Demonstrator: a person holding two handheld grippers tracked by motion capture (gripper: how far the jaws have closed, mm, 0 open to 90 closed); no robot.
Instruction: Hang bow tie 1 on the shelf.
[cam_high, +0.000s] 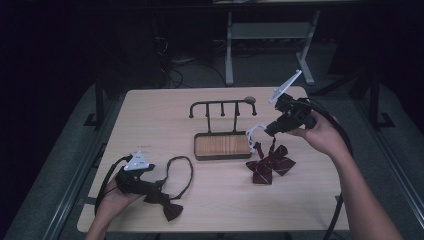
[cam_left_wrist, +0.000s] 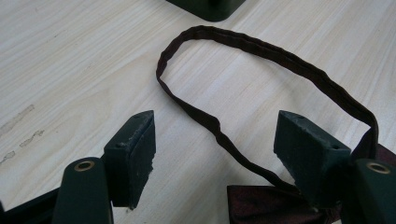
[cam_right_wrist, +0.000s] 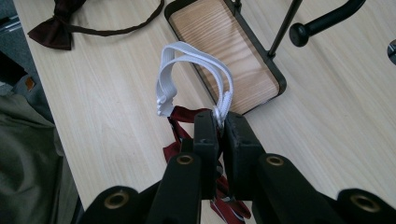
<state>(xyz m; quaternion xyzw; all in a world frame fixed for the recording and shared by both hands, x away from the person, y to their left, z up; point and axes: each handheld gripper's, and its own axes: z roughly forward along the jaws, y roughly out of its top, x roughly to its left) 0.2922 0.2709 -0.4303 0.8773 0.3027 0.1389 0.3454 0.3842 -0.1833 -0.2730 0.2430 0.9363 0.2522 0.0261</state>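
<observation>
We have the right gripper (cam_right_wrist: 220, 122) clamped on the white elastic strap (cam_right_wrist: 194, 58) of the red bow tie (cam_high: 269, 163), jaws pinched together on the strap near its end. Strap loops up and away from the pads, bow hangs below and its lower part rests on the table (cam_high: 160, 115), just right of the rack's wooden tray (cam_high: 221, 145). Holding by the strap rather than the bow makes sense: it keeps the loop open, so it could go over one of the pegs on the hanger rack (cam_high: 222, 106) (our read, not a given).

Left gripper (cam_left_wrist: 215, 140) sits with jaws apart over the dark bow tie (cam_high: 167, 204) at the near-left of the table. Its thin neck band (cam_left_wrist: 261, 51) lies flat in an open loop that runs between the pads, not pressed by either. Looks staged for a grab on the band, same logic as the right side. The two ties lie well apart, so there's no tangle risk.
</observation>
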